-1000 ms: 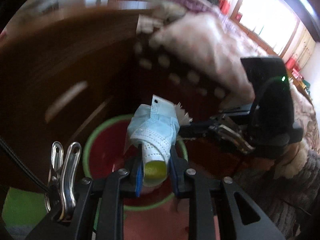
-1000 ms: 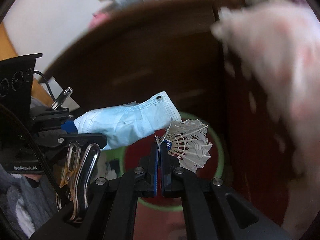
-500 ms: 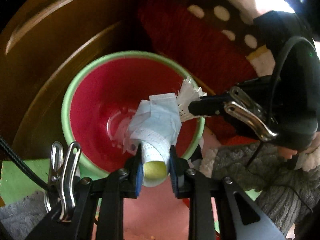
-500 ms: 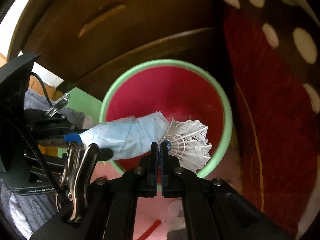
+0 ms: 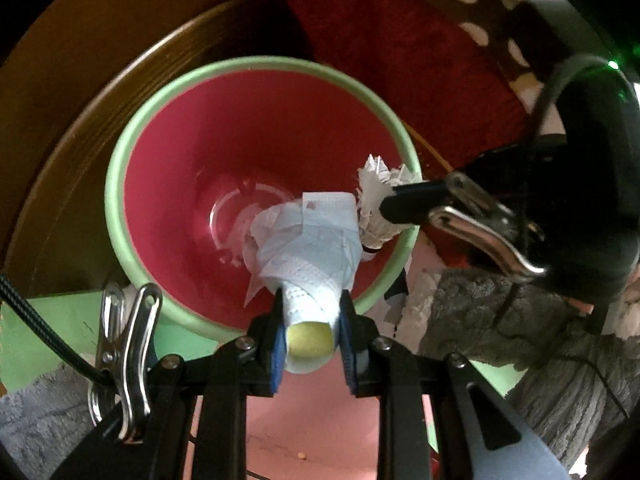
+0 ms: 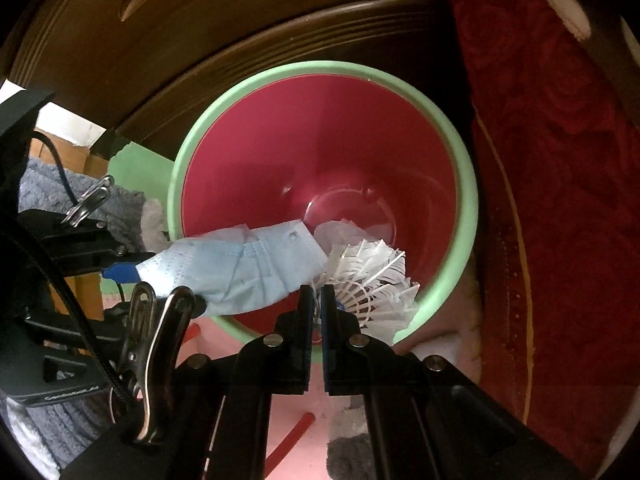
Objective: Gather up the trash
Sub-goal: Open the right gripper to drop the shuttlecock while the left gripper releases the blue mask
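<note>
Trash counts as two pieces: one blue face mask (image 5: 310, 256) wrapped round something yellow-green, which our left gripper (image 5: 310, 334) clamps, and one white shuttlecock (image 6: 370, 280), pinched in our right gripper (image 6: 317, 308) with jaws nearly touching. Both hang over one green-rimmed red bin (image 6: 466, 184), standing on pink floor (image 5: 312, 420) beside dark wooden furniture (image 6: 200, 32).

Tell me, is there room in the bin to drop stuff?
Yes. The bin is mostly bare along its far red wall. The bottom holds a little white scrap. The near rim is crowded: mask and shuttlecock hang there.
</note>
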A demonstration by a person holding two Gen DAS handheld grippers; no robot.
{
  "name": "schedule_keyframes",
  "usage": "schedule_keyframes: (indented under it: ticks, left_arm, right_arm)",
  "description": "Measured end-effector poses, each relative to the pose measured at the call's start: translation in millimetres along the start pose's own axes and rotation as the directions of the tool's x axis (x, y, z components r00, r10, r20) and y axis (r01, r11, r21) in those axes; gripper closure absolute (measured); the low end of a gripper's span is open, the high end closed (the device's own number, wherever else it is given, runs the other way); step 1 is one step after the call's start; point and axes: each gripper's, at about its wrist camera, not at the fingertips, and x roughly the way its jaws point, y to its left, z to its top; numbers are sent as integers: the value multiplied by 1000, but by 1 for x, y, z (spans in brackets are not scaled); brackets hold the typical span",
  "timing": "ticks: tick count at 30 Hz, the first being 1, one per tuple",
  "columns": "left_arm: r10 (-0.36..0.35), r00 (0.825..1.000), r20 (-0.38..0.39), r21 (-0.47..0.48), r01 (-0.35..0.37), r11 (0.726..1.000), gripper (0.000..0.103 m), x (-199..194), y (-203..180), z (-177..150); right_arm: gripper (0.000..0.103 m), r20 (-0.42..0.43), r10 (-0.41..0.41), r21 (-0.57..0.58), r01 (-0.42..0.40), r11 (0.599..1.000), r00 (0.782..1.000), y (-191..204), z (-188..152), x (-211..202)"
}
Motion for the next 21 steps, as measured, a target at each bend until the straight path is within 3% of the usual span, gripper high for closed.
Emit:
schedule_keyframes:
  ticks: [8, 11, 16, 18, 21]
  left_arm:
    - [17, 1000, -5, -11, -17, 1000, 79, 9, 5, 1]
    - [42, 999, -12, -26, -43, 999, 67, 12, 5, 1]
    - [49, 999, -2, -45, -49, 998, 54, 11, 8, 0]
    - [46, 999, 6, -49, -45, 998, 48, 8, 8, 0]
    - [37, 999, 19, -55, -36, 998, 31, 9, 9, -1]
  right_arm:
    - [100, -16, -21, -13, 21, 1000, 1000, 11, 4, 7]
    - [99, -22, -28, -15, 28, 1000, 999, 11, 4, 8]
    - [81, -27, -28, -15, 27, 1000, 999, 11, 6, 11]
    - [60, -42, -19, -9, 19, 1000, 999, 10, 8, 14]
    - [50, -21, -56, -31, 56, 998, 998, 13, 8, 11]
